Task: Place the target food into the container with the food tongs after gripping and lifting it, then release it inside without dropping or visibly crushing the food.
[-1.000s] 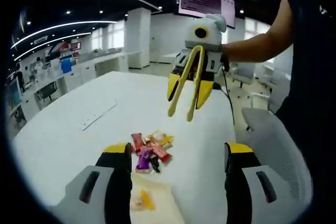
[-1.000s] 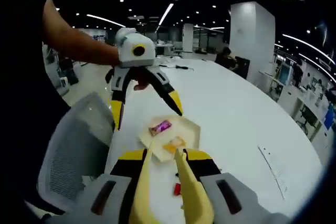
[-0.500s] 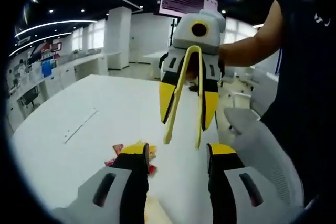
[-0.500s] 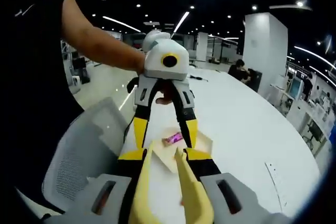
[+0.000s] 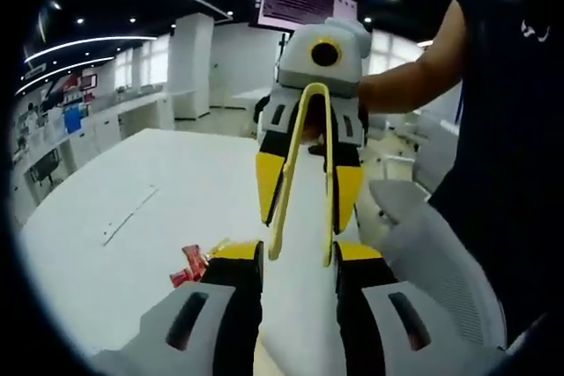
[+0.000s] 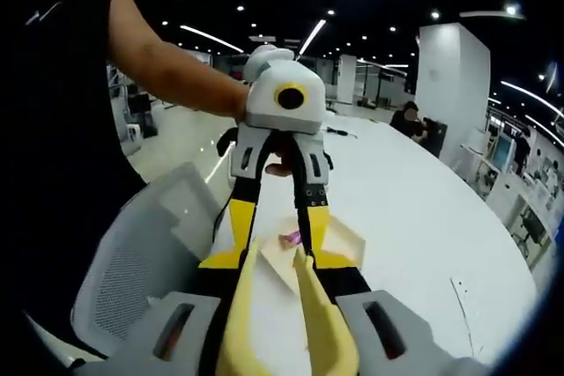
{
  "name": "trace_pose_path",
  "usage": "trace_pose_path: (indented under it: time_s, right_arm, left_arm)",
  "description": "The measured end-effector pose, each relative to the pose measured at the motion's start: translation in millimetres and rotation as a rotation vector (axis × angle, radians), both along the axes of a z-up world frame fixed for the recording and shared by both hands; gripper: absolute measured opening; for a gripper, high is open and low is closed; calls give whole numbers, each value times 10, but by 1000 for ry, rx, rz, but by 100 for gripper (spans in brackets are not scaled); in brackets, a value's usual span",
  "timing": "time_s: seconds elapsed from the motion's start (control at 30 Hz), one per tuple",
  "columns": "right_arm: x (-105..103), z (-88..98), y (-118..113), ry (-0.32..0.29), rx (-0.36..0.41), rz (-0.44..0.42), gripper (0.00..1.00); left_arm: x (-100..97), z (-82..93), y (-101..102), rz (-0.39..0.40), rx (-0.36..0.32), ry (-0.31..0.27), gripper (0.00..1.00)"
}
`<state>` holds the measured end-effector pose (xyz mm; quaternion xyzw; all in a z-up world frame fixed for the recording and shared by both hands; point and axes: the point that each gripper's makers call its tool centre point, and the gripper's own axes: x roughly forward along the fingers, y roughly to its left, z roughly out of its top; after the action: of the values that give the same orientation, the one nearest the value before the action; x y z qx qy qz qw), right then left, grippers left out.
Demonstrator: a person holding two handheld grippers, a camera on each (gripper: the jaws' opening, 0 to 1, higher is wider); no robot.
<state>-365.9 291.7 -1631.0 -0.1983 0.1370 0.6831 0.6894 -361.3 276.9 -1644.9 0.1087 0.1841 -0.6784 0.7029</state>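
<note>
Yellow food tongs [image 5: 286,182] are held in my right gripper [image 5: 308,209], which faces the left gripper view head-on. Their two tips hang apart and empty, just between the jaws of my left gripper [image 5: 298,253], which is open and touching nothing I can see. A pile of wrapped candies [image 5: 192,261] lies on the table, half hidden behind the left jaw. In the right gripper view my right gripper [image 6: 278,275] is shut on the tongs [image 6: 322,323]. Beyond it, my left gripper [image 6: 275,235] hangs over a beige container [image 6: 348,239] holding a pink candy [image 6: 289,238].
A long white table [image 5: 132,244] carries everything, with a flat white strip [image 5: 123,216] lying on it. A grey mesh chair [image 6: 132,270] stands at the table's edge beside the person, whose bare arm [image 6: 167,72] holds the left gripper.
The two grippers have come closer, nose to nose. My left jaws have narrowed around the tong tips. The candy pile has slid behind the left jaw as the view shifted.
</note>
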Motion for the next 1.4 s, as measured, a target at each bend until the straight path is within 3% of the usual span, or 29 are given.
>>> trace_pose_path:
  time_s: [0.13,0.3,0.43,0.6,0.67,0.83,0.93,1.03,1.13,1.4]
  right_arm:
    - [2,6,2,7,3,-4,25]
    - [-5,-34,-52,86,-11,-30,23]
    - [-18,42,-44,130,39,-53,24]
    - [86,182,-33,174,118,-108,30]
    - [102,266,-23,214,161,-120,31]
    - [118,385,-17,234,215,-131,28]
    - [120,373,-19,229,201,-131,20]
    - [106,373,-21,228,204,-129,21]
    - [103,274,-55,201,150,-129,21]
    - [106,307,-46,235,181,-139,22]
  left_arm:
    - [-20,-9,-14,-15,15,-34,20]
    - [-3,40,-9,-15,1,-67,11]
    - [13,84,-51,4,-5,-105,5]
    - [42,150,-85,36,-37,-101,2]
    - [58,187,-94,50,-48,-105,2]
    - [71,276,-120,70,-76,-102,3]
    - [58,289,-135,67,-68,-107,4]
    - [58,295,-113,65,-69,-99,4]
    - [93,324,-60,80,-80,-93,6]
    - [70,311,-79,75,-70,-81,9]
